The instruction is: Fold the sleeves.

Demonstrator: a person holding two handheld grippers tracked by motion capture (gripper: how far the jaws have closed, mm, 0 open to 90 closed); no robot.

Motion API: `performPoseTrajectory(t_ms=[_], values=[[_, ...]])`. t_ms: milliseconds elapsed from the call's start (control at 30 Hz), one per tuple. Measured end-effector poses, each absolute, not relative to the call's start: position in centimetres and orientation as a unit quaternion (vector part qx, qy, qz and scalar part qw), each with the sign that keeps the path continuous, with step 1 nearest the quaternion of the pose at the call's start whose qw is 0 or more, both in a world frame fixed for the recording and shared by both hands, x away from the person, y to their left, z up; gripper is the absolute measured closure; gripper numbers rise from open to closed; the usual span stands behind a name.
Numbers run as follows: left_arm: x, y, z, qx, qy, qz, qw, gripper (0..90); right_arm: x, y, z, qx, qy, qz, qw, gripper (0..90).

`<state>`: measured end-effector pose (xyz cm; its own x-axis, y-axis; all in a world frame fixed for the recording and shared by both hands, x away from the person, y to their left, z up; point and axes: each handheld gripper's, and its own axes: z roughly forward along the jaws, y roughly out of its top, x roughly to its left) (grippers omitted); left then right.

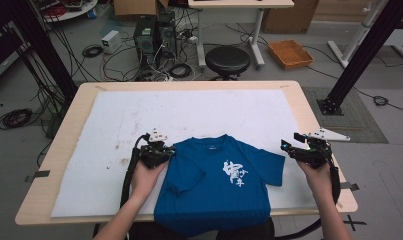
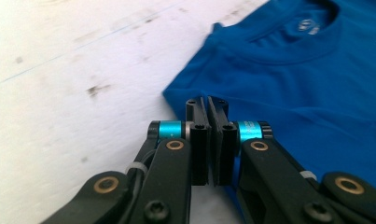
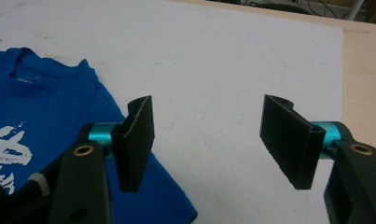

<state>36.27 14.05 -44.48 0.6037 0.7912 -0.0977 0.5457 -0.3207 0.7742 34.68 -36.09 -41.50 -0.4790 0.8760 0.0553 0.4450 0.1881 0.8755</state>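
Cotton T-shirt (image 1: 216,182), blue, smooth on white felt mat (image 1: 109,150).

Table (image 1: 314,117), light wood top, covered by a stained white mat (image 1: 139,115). Beyond it on the floor: black round stool (image 1: 227,60); two black computer towers (image 1: 154,35) amid tangled cables (image 1: 114,60); small white box (image 1: 111,41); orange tray (image 1: 290,53); cardboard box (image 1: 134,7).

Both tools are black, the left tool (image 2: 208,140) showing brass-coloured pivot pins, dark screws and turquoise collars behind its flat pads. The right tool (image 3: 209,140) carries the same turquoise collars. Each tool wears a grey three-cornered plate and trails a thick black cable.
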Motion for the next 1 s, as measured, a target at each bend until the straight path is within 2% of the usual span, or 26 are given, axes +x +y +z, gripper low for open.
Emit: performPoseTrajectory(t_ms=[67, 133, 200, 433, 667, 767, 933, 1000], values=[[36.2, 14.5, -44.3, 0.79, 0.422, 0.159, 0.414, 85.2, 34.7, -36.3, -41.6, 0.455, 0.732, 0.448, 0.236, 38.4], [36.1, 15.1, -43.9, 0.771, 0.441, 0.164, 0.429, 66.3, 34.6, -36.4, -41.8, 0.461, 0.733, 0.445, 0.228, 42.5], [35.9, 15.9, -43.4, 0.76, 0.44, 0.165, 0.449, 58.7, 34.5, -36.7, -42.4, 0.473, 0.739, 0.434, 0.207, 49.2], [34.0, 19.9, -40.6, 0.729, 0.405, 0.169, 0.526, 54.0, 34.1, -37.3, -43.5, 0.501, 0.743, 0.414, 0.157, 56.2], [32.0, 22.7, -39.7, 0.732, 0.369, 0.181, 0.543, 52.1, 34.6, -36.7, -44.5, 0.497, 0.757, 0.404, 0.125, 62.2], [31.4, 23.4, -40.0, 0.732, 0.367, 0.184, 0.544, 52.1, 34.8, -36.1, -44.8, 0.489, 0.772, 0.385, 0.127, 68.7], [31.3, 23.8, -40.2, 0.731, 0.37, 0.183, 0.543, 52.1, 34.6, -36.0, -44.6, 0.484, 0.777, 0.381, 0.131, 87.3], [31.3, 23.8, -40.2, 0.731, 0.369, 0.183, 0.544, 52.1, 34.4, -35.9, -44.3, 0.481, 0.777, 0.382, 0.136, 88.4]])
